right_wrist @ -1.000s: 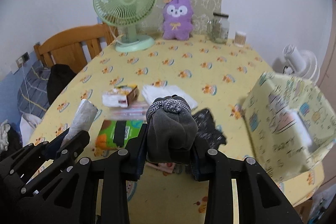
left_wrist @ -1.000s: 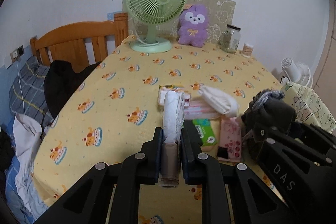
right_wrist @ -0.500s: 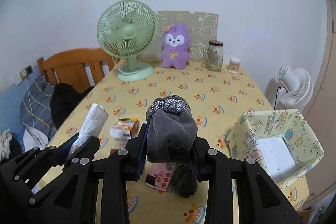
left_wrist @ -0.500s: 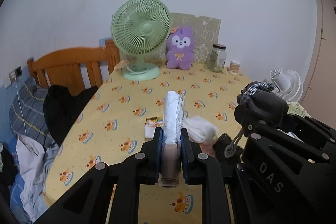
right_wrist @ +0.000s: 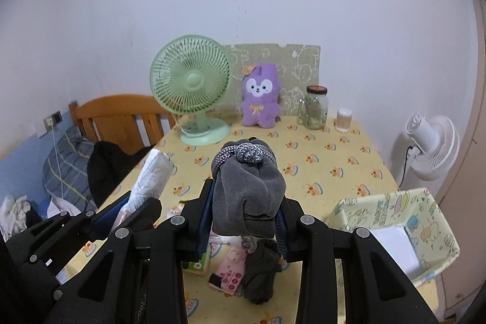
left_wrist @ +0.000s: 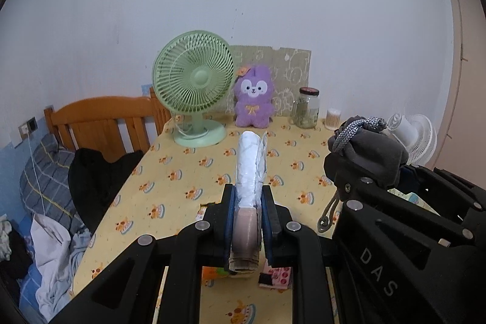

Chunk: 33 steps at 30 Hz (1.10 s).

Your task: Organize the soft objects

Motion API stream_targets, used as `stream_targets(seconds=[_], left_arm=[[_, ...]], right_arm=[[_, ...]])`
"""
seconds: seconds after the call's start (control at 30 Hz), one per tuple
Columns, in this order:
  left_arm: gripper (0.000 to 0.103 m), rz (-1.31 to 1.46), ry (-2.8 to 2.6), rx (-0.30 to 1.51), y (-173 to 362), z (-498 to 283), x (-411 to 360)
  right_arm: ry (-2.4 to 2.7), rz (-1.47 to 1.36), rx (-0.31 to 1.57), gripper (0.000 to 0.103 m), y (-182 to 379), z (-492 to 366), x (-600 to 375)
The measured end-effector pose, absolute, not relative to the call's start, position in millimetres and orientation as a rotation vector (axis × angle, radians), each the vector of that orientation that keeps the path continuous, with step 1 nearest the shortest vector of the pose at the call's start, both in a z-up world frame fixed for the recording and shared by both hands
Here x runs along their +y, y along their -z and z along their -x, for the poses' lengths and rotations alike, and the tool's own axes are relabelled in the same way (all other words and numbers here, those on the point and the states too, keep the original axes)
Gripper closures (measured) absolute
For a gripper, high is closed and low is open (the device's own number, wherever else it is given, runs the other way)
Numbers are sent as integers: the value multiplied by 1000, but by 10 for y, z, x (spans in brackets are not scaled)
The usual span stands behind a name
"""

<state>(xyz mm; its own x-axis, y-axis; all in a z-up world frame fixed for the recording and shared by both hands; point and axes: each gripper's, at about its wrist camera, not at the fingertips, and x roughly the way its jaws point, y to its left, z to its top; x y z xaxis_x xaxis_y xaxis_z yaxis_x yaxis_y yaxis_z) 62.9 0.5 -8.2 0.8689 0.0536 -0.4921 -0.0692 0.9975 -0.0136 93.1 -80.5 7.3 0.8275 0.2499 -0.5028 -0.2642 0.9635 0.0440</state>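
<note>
At lower centre of both views, you've lifted both loads off the tabletop (right_wrist: pixel 349 154): left gripper (left_wrist: pixel 247 220) jaws pinching the white plastic-wrapped roll (left_wrist: pixel 249 169), right gripper (right_wrist: pixel 243 220) jaws pinching the grey drawstring pouch (right_wrist: pixel 249 190), ready for the patterned fabric bin (right_wrist: pixel 379 208).

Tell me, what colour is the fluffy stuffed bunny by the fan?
Purple, with a white face: the plush bunny shows best in the right wrist view.

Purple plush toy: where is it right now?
In both wrist views the purple plush toy stands at the far edge of the table, against the wall, between the green fan and the glass jar.
</note>
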Motion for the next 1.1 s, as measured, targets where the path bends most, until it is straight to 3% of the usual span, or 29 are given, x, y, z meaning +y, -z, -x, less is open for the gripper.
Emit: stream_targets(seconds=[1.1], left_arm=[[87, -8, 68, 560, 159, -1072, -1382]], right_arm=[[-182, 22, 534, 65, -50, -1196, -2182]])
